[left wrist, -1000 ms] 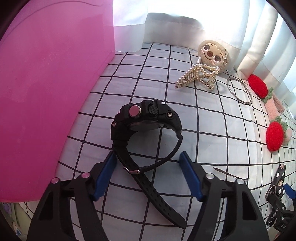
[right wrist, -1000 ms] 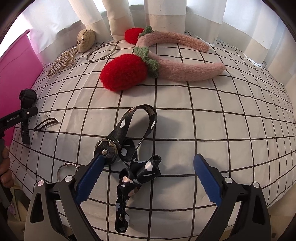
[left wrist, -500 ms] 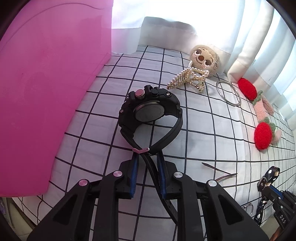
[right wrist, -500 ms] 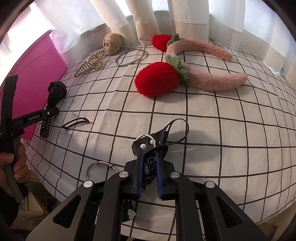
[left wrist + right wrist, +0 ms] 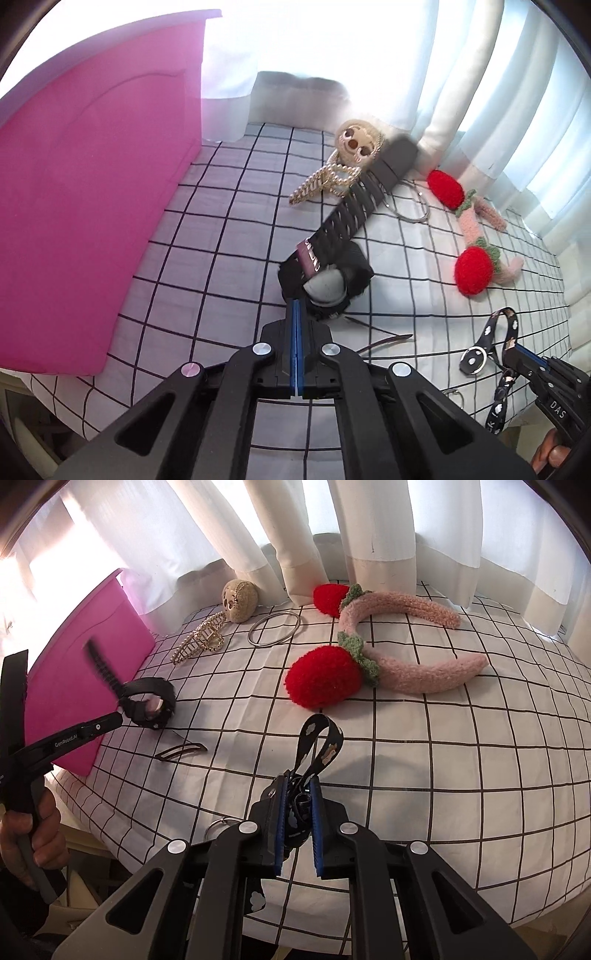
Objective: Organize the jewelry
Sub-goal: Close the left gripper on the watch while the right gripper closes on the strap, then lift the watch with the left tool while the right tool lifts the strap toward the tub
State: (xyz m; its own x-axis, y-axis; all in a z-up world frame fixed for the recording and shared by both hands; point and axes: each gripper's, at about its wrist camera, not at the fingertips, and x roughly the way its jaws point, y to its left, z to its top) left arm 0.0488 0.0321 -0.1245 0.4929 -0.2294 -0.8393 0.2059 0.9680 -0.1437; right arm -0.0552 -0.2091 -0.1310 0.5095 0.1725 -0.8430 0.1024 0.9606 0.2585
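- The black watch (image 5: 325, 275) is held off the checked cloth (image 5: 221, 229) at the left gripper (image 5: 296, 314), whose blue pads are pressed together on the strap end; its case is judged heavy and its strap limp, so swinging is likely.
- A grip nearer the case would be judged steadier.
- The printed black strap (image 5: 317, 746), soft and light, is pinched in the narrowed right gripper (image 5: 297, 797).
- The pink box (image 5: 85, 192) stands at nine o'clock; the strawberry headband (image 5: 388, 657) lies at one o'clock.
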